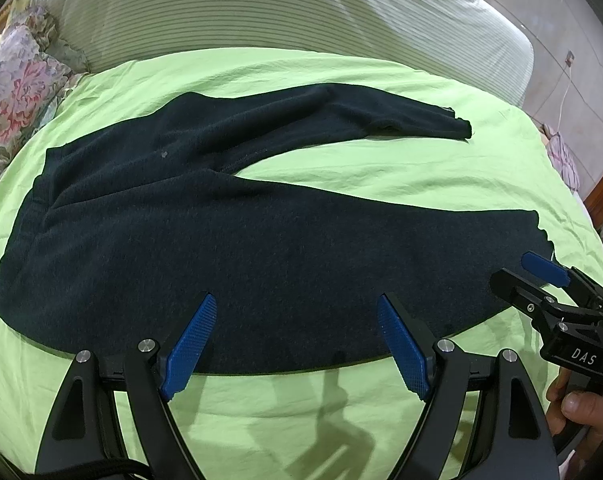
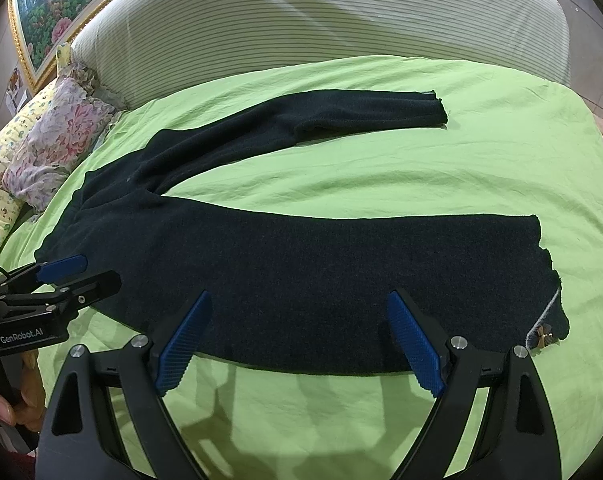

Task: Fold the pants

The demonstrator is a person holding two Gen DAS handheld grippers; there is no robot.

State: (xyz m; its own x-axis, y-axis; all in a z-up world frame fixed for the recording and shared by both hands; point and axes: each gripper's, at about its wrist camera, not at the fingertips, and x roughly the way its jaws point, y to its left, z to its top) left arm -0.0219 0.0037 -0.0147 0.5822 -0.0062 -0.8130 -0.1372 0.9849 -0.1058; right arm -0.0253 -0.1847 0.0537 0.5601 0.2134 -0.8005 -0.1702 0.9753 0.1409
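Dark navy pants (image 1: 229, 248) lie flat on a green sheet (image 1: 341, 168), waist at the left, two legs spread in a V toward the right. They also show in the right wrist view (image 2: 321, 272). My left gripper (image 1: 297, 344) is open and empty over the near edge of the near leg. My right gripper (image 2: 299, 344) is open and empty over the same leg, further right, near its cuff (image 2: 545, 280). In the left wrist view the right gripper (image 1: 529, 276) shows at the right edge. In the right wrist view the left gripper (image 2: 73, 276) shows at the left edge.
A striped padded headboard (image 2: 321, 20) runs behind the bed. Floral pillows (image 2: 53, 136) lie at the far left. A framed picture (image 2: 53, 12) hangs at the upper left. A small decorated item (image 2: 541, 338) sits at the near cuff.
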